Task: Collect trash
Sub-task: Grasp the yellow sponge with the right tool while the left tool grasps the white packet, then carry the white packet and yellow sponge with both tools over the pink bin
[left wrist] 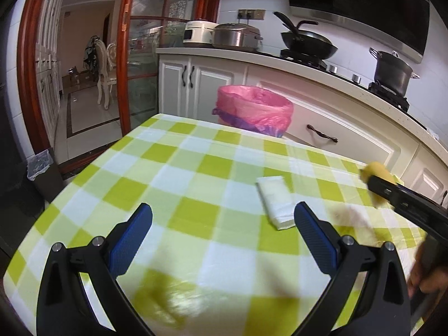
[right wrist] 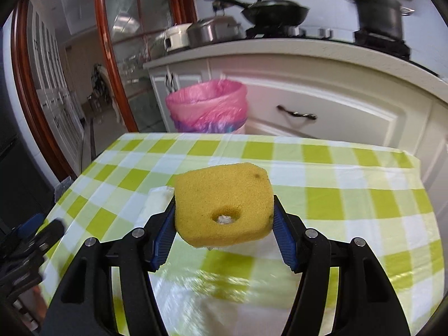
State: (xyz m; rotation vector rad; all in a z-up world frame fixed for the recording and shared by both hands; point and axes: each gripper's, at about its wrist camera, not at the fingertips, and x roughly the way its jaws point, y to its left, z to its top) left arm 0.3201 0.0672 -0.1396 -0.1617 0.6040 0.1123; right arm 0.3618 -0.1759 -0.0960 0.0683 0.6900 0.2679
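My right gripper (right wrist: 224,218) is shut on a yellow sponge (right wrist: 224,204) with a hole in it and holds it above the green checked tablecloth (right wrist: 336,196). The sponge (left wrist: 376,170) and the right gripper (left wrist: 392,193) also show at the right edge of the left wrist view. My left gripper (left wrist: 224,238) is open and empty above the cloth (left wrist: 182,182). A folded white tissue (left wrist: 275,201) lies on the cloth just ahead of its right finger; in the right wrist view the tissue (right wrist: 156,198) peeks out behind the sponge. A bin with a pink bag (left wrist: 253,109) (right wrist: 210,106) stands past the table's far edge.
White kitchen cabinets (left wrist: 336,128) and a counter with a wok (left wrist: 308,42), a pot (left wrist: 392,70) and cookers run behind the table. A red-framed glass door (left wrist: 126,56) opens at the left. A dark bin (left wrist: 39,173) stands on the floor at the table's left.
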